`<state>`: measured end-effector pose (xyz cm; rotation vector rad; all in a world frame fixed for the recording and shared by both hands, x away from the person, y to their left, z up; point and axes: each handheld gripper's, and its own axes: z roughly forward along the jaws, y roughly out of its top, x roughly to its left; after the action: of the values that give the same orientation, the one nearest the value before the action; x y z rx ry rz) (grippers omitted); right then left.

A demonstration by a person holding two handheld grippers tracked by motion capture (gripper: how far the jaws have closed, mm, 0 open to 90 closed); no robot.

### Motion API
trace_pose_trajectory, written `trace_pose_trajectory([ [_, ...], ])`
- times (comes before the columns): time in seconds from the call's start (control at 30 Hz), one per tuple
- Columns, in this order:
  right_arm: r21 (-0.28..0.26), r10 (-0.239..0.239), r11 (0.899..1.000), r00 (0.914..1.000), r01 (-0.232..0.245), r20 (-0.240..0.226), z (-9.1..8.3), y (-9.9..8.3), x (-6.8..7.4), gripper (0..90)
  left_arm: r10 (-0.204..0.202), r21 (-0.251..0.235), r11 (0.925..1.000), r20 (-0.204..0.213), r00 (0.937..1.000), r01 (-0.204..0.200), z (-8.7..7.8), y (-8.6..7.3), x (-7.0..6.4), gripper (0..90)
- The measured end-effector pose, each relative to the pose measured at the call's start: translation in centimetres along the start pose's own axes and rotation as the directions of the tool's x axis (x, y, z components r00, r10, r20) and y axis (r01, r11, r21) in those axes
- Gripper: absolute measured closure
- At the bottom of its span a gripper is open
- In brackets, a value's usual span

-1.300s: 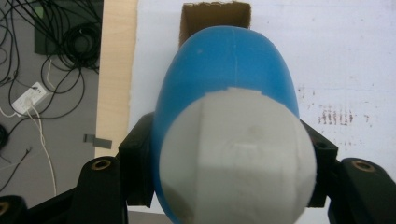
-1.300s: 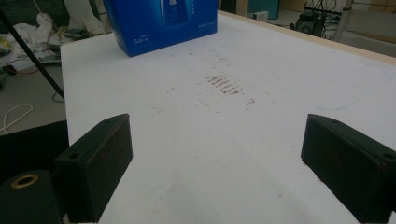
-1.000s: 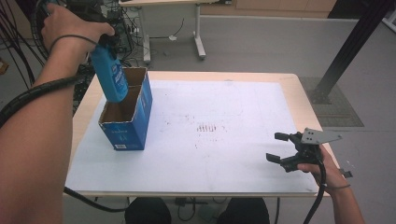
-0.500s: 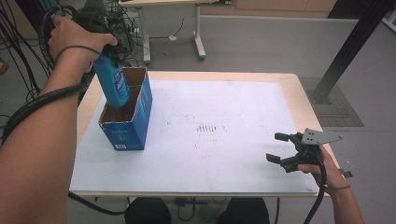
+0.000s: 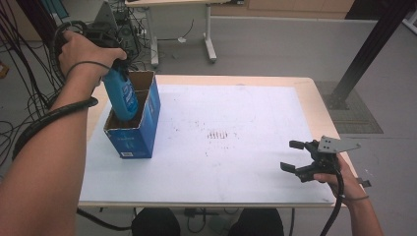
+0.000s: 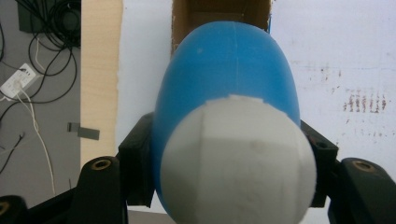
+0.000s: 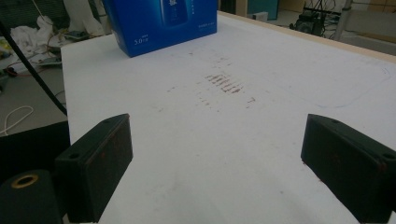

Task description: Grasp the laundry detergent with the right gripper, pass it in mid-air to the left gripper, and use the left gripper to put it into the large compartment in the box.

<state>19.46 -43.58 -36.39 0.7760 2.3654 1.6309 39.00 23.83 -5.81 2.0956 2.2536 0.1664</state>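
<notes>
An open-topped blue carton [image 5: 133, 135] stands at the left of the white-covered table [image 5: 231, 167]. A blue bottle [image 5: 120, 96] with a white cap [image 6: 233, 158] hangs tilted, its lower end inside the carton's mouth. My left gripper [image 6: 229, 172] is shut on the bottle near the cap, and the hand covers most of it in the high view. In the left gripper view the carton's brown inside [image 6: 219, 9] lies just past the bottle [image 6: 229, 60]. My right gripper [image 5: 291, 156] rests open near the table's front right corner, nothing between its jaws [image 7: 217, 172]. The carton [image 7: 163, 23] stands far ahead of it.
Faint brown marks [image 5: 219, 134] stain the middle of the sheet. Cables [image 5: 29, 93] hang and lie on the floor to the left. Another table's legs [image 5: 209, 34] stand behind, and a black post [image 5: 366, 49] rises at the back right.
My left gripper has carried the bottle down and slightly right, so its lower end now sits deeper in the carton. The right gripper has stayed put.
</notes>
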Motion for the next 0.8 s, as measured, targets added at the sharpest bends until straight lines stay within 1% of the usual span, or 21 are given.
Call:
trace_pose_trajectory([
  [0.2,-0.001,0.0,1.0,1.0,0.0,0.001,0.1,-0.1,0.0,9.0,-0.003,0.007,1.0,0.017,0.9999,0.003,0.7,0.0,0.4,37.6],
  [0.3,-0.003,0.001,1.0,1.0,-0.001,-0.001,0.1,0.0,0.0,9.0,-0.004,0.007,1.0,0.012,0.9999,0.004,1.1,-0.1,0.3,37.6],
  [0.37,-0.002,-0.001,1.0,1.0,0.001,-0.001,0.1,0.0,0.0,9.0,0.003,0.014,0.9999,0.009,1.0,-0.003,1.4,0.0,0.2,37.6],
  [0.43,-0.003,0.001,1.0,1.0,-0.001,-0.002,0.2,0.0,0.0,9.0,0.001,0.009,1.0,0.008,1.0,-0.001,1.7,-0.1,0.2,37.6],
  [0.47,-0.003,0.0,1.0,1.0,0.0,-0.003,0.2,0.1,0.0,9.0,0.001,0.015,0.9999,0.008,1.0,-0.001,1.9,-0.1,0.1,37.6],
  [0.53,-0.007,-0.003,1.0,1.0,0.003,-0.004,0.3,0.0,0.0,9.0,0.004,0.014,0.9999,0.015,0.9999,-0.005,2.3,-0.1,0.3,37.6],
  [0.8,-0.002,0.0,1.0,1.0,0.0,-0.008,0.6,-0.1,0.0,8.9,0.008,0.026,0.9996,0.013,0.9999,-0.009,3.5,-0.1,0.2,37.6],
])
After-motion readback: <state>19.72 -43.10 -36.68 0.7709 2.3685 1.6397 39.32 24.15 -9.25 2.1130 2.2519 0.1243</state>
